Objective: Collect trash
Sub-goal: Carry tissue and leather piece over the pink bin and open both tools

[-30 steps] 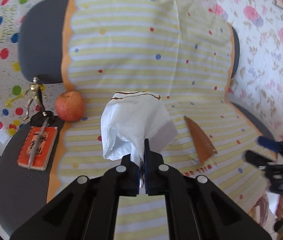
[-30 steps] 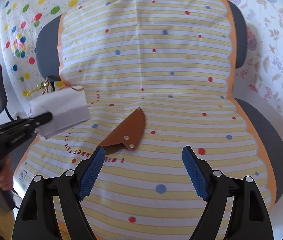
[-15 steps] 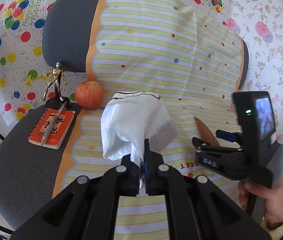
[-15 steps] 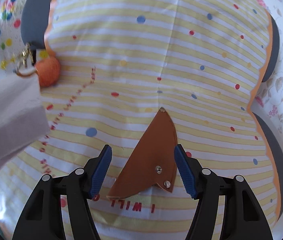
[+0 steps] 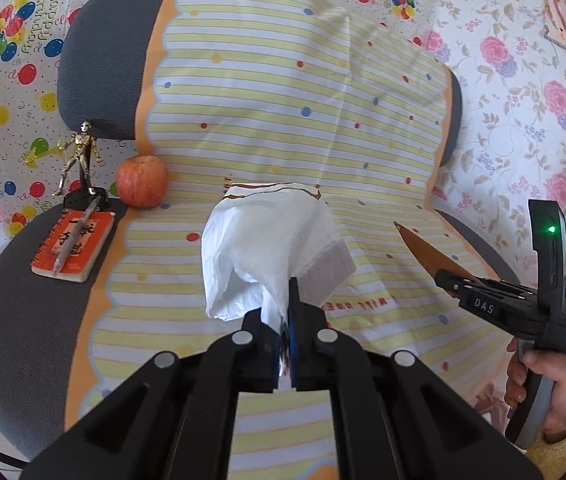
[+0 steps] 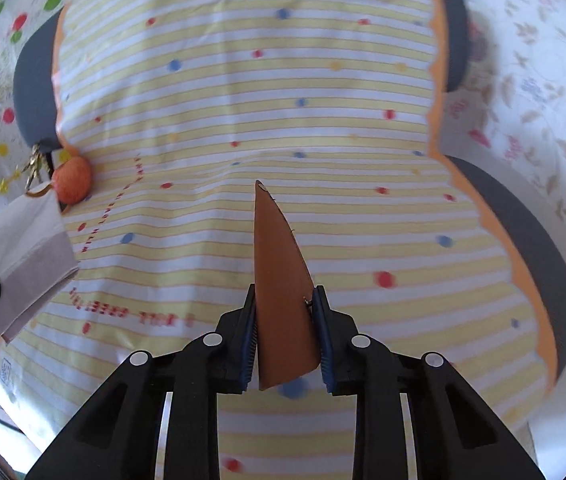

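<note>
A white plastic bag (image 5: 267, 240) hangs bunched over the striped cloth, and my left gripper (image 5: 281, 312) is shut on its gathered neck. In the right wrist view the bag (image 6: 15, 240) shows at the left edge. A brown, pointed leather piece (image 6: 277, 260) stands between the jaws of my right gripper (image 6: 285, 308). Those jaws are closing, and both blue pads press on its two long edges, squeezing it narrow. The left wrist view shows the same piece (image 5: 423, 248) sticking out of the right gripper (image 5: 449, 280), which a hand (image 5: 543, 380) holds.
A yellow-striped dotted cloth (image 5: 283, 100) covers a grey office chair (image 5: 99, 72). At the seat's left stand an apple (image 5: 142, 181), a small gold figurine (image 5: 81, 156) and an orange notebook (image 5: 73, 244) with a pen on it. Patterned sheets hang behind.
My right gripper came forward over the brown leather piece and its jaws narrowed onto it, squeezing it from flat and wide to narrow. The left gripper drifted sideways, still holding the bag.
</note>
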